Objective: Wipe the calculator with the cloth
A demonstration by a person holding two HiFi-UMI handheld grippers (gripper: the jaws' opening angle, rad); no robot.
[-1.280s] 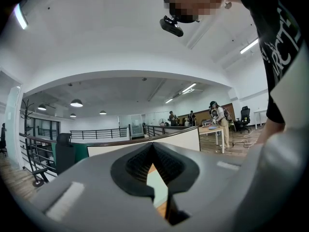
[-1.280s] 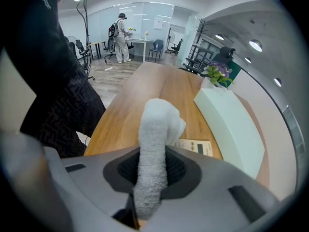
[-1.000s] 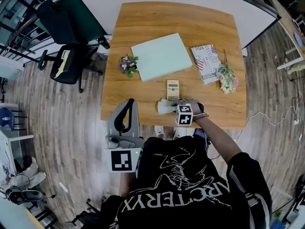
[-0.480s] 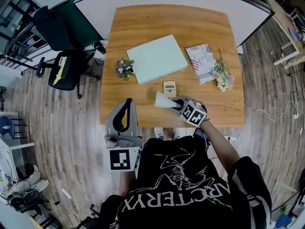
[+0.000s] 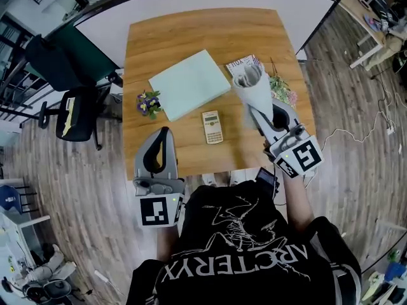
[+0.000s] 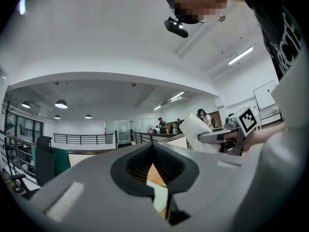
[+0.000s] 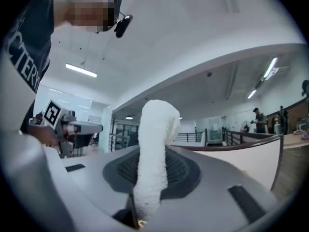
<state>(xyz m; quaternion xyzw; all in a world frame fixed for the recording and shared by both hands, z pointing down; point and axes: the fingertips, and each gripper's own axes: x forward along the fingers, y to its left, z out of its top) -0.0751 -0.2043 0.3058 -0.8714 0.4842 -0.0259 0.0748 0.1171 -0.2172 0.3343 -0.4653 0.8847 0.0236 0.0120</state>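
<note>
Head view: calculator [image 5: 212, 127], right gripper [image 5: 259, 116] (apart)

Calculator [image 5: 212, 127] on table [image 5: 203, 37], before pad [image 5: 189, 84]

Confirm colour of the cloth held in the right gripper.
White. The fluffy white cloth shows best in the right gripper view.

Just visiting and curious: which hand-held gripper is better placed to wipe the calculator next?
Right, probably. The right hand-held gripper is shut on the cloth, held up to the right of the calculator. The left hand-held gripper is shut and holds nothing.
</note>
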